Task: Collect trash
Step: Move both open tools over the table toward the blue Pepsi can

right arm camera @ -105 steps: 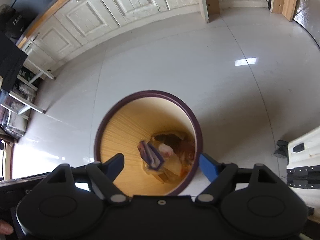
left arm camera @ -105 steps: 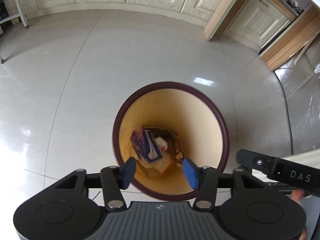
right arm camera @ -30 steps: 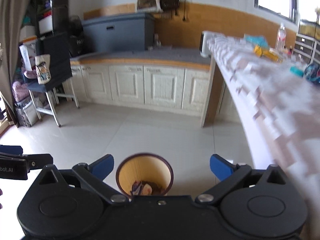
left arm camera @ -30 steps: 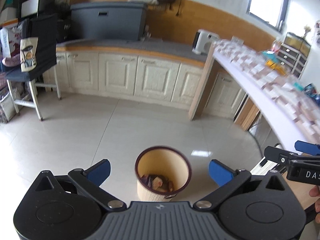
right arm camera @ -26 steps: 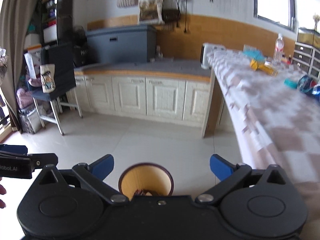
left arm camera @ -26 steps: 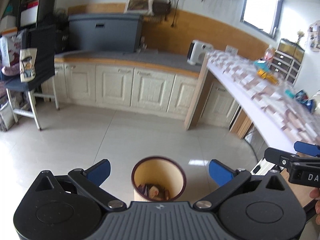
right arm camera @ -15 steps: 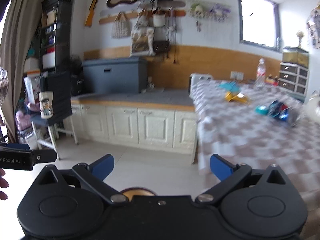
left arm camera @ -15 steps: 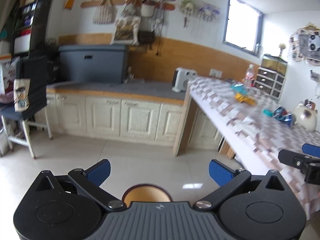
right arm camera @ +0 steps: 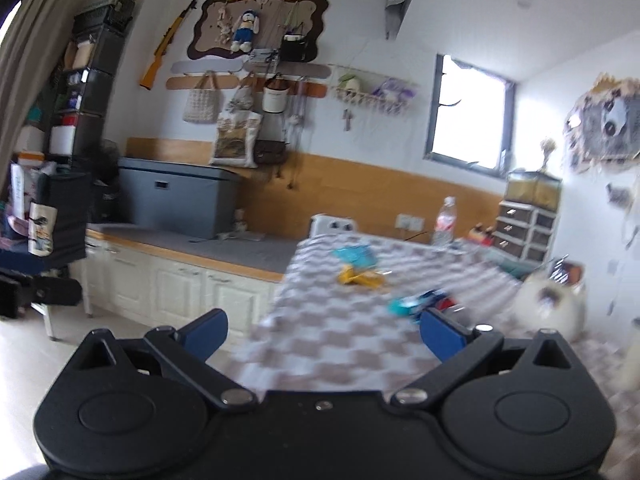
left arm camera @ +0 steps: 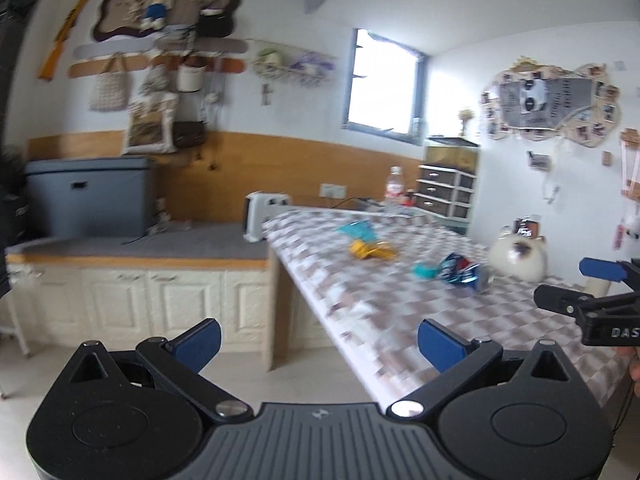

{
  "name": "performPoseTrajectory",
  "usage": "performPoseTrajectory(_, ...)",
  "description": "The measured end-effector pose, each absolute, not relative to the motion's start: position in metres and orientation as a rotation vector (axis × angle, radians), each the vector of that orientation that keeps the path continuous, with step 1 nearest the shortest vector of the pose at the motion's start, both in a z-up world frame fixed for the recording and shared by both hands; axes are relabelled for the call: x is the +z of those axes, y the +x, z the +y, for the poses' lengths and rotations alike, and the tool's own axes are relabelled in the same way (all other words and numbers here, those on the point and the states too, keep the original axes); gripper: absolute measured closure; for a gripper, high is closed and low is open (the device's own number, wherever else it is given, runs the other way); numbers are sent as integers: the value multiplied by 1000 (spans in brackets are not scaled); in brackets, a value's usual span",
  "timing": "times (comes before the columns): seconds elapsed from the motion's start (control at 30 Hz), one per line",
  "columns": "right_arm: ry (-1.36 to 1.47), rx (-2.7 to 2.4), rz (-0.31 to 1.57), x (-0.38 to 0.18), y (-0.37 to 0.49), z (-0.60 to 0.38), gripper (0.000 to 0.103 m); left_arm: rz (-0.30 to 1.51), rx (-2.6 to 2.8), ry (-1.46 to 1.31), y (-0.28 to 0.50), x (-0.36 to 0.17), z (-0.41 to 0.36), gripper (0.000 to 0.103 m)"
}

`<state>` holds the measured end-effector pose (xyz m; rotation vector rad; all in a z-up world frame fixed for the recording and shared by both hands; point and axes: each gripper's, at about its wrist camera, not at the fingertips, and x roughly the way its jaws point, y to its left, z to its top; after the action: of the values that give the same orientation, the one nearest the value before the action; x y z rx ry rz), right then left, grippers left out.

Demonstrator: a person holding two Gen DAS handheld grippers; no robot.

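Trash lies on the checkered table (left arm camera: 384,292): a yellow wrapper (left arm camera: 370,250), a teal wrapper (left arm camera: 358,231), and a blue crumpled packet (left arm camera: 460,272) beside a small teal piece (left arm camera: 425,271). My left gripper (left arm camera: 318,340) is open and empty, held at the table's near edge. My right gripper (right arm camera: 324,332) is open and empty above the table (right arm camera: 340,340); the yellow wrapper (right arm camera: 360,276), teal wrapper (right arm camera: 354,255) and blue packet (right arm camera: 424,300) lie ahead of it. The right gripper also shows at the right edge of the left wrist view (left arm camera: 600,292). The trash bin is out of view.
A cat-shaped ornament (left arm camera: 518,258) sits at the table's right side. A plastic bottle (right arm camera: 444,220) and a drawer unit (right arm camera: 528,228) stand at the far end. A white heater (left arm camera: 262,216) and a grey box (left arm camera: 86,196) are on the counter. White cabinets (left arm camera: 160,304) run along the left.
Both grippers have tilted up from the trash bin on the floor and now face the table top with its wrappers. The bin has dropped out of view. Both stay open.
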<state>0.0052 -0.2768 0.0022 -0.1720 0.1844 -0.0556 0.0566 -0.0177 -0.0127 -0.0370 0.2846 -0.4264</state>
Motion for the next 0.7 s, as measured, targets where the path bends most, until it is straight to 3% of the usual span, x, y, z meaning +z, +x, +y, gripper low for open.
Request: performPoseTrajectory(0.7,-230,-125,358,10,137,-440,0,328,-738,40,155,29,-197,0)
